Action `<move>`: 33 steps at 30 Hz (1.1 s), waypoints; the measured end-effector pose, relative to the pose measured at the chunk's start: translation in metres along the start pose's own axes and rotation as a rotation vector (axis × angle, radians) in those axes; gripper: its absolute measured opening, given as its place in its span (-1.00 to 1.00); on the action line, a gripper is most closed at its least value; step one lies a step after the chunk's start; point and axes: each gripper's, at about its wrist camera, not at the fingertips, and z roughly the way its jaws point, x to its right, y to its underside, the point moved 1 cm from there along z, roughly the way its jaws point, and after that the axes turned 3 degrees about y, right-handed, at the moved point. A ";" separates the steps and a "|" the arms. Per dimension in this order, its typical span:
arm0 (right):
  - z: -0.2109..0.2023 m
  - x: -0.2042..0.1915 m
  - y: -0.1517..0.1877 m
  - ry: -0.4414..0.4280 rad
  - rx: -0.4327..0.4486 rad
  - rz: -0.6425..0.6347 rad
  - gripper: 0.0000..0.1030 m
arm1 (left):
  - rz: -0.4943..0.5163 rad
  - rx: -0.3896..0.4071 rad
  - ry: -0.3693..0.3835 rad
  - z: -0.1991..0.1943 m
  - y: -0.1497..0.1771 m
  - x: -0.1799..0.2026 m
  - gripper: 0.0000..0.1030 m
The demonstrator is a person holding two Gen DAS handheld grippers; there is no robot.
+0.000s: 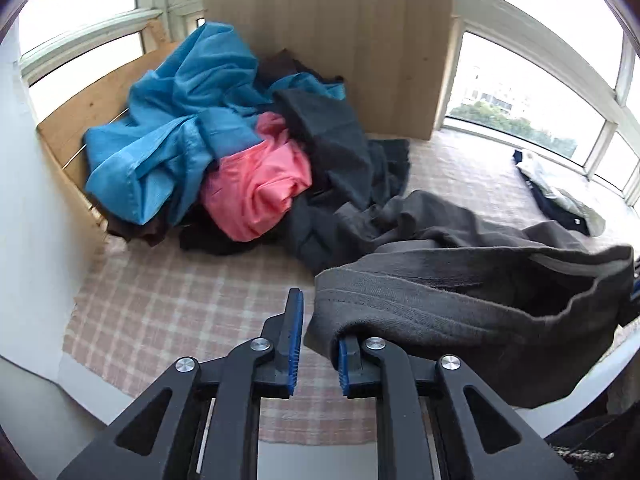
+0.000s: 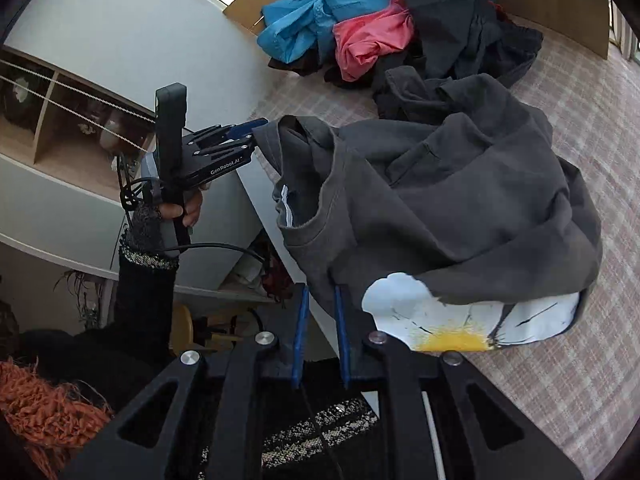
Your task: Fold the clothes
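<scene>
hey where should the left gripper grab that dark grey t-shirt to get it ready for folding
Grip the dark grey t-shirt at the shoulder seam just left of the collar, coming in from the table's near edge. The left gripper is open, with cloth draped only over one finger. The right gripper seems to pinch the fabric below the collar, so matching it would let the shirt hang flat.
</scene>
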 end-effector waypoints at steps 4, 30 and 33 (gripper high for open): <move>-0.003 0.024 -0.039 0.228 0.031 -0.218 0.10 | -0.018 -0.165 -0.077 0.031 0.054 -0.030 -0.34; 0.012 0.048 -0.089 0.280 -0.106 -0.665 -0.85 | -0.117 -0.194 -0.130 0.008 0.096 -0.006 -0.24; -0.057 0.080 -0.087 0.341 0.052 -0.474 -0.85 | -0.073 -0.175 -0.112 0.009 0.077 -0.004 -0.17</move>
